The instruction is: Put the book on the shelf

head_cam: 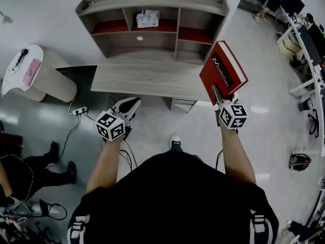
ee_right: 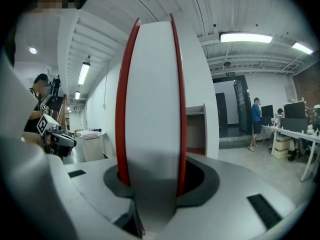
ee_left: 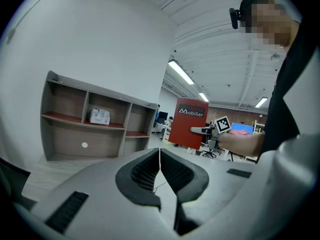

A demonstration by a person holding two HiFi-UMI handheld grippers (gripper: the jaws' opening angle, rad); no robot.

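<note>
My right gripper (head_cam: 217, 94) is shut on a red hardcover book (head_cam: 222, 71), holding it in the air over the right front corner of the wooden desk (head_cam: 147, 80). In the right gripper view the book (ee_right: 151, 109) stands upright between the jaws, white page edge facing the camera, red covers on both sides. My left gripper (head_cam: 133, 104) hangs shut and empty at the desk's front edge. In the left gripper view its fingertips (ee_left: 160, 156) touch, and the book (ee_left: 188, 123) shows to the right. The shelf unit (head_cam: 152, 27) stands on the desk's far side with open compartments.
A small white box (head_cam: 148, 19) sits in the shelf's upper middle compartment. A round white stand (head_cam: 35, 75) is left of the desk, with a power strip (head_cam: 79, 111) and cables on the floor. Office desks and chairs (head_cam: 304, 39) line the right side.
</note>
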